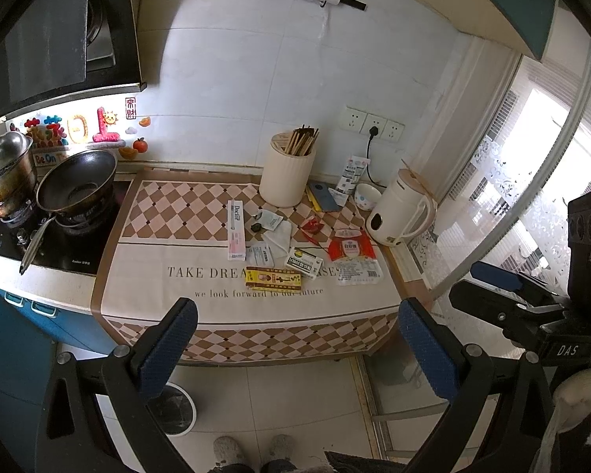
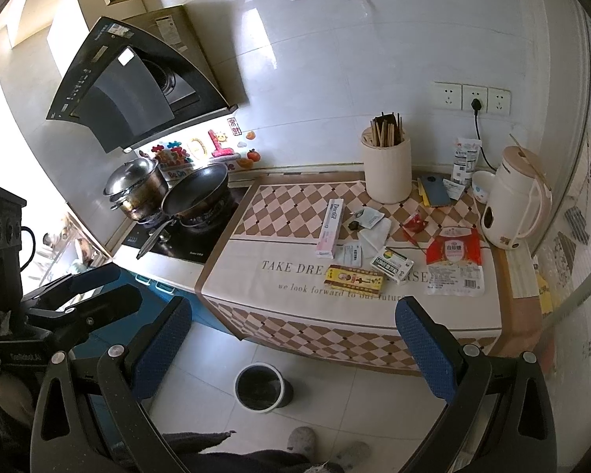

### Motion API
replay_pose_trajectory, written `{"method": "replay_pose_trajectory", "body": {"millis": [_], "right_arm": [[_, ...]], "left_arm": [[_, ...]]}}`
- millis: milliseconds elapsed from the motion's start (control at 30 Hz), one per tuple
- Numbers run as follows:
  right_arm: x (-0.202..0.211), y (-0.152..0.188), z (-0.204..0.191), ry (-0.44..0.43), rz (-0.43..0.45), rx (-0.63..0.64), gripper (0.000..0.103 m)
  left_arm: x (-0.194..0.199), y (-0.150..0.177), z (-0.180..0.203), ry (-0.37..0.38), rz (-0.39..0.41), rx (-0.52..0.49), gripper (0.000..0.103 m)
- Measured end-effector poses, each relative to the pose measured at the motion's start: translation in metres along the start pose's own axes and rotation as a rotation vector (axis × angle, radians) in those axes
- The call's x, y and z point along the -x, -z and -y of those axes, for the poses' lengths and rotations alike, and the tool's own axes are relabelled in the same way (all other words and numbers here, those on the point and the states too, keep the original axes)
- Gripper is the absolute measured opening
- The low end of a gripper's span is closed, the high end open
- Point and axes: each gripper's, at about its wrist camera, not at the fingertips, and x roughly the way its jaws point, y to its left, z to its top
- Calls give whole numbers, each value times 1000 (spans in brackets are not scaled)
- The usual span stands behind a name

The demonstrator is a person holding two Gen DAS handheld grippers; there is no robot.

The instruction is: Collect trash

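L gripper (image 1: 295, 351) spread wide w/ nothing in it, R gripper (image 2: 291, 351) same, both off the counter (image 2: 256, 254), trash (image 2: 455, 264) scattered on the cloth by the kettle (image 2: 512, 205), bin (image 2: 262, 386) on floor below

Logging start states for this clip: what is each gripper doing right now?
Left gripper: open, holding nothing.
Right gripper: open, holding nothing.

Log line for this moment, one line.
left gripper: open, empty | right gripper: open, empty | wrappers on counter | bin on floor
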Motion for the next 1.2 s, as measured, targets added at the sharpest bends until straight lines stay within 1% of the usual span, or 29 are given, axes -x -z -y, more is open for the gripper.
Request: {"method": "replay_pose_trajectory", "body": {"millis": [633,800,900,967,1033,1100,1133,1200], "right_arm": [[-2,0,0,-1,-5,1,103],[-3,0,-4,1,-7,-2,103],[-5,0,-6,4,-9,-1,103],[-7,0,-7,7,-8,-4,103],[-13,1,-7,13,-8,-9,103],[-18,3,-7,29,3,-37,103],[-18,4,-5,35,6,-47,103],[-25,6,0,71,16,-83,103]], "left_arm": [[0,-1,1,6,1,1,103],[-4,-10,6,20,-4,-8,103],[-8,-15,4,35,-8,-12,103],[-8,-14,-7,37,-6,-15,103],[-11,-15,-11,-7,1,-31,103],[-24,-19,-12,-122,20,-75,103],[-35,-22,-13,-197,40,-101,103],[-59,-28,-19,-310,54,-128,103]]}}
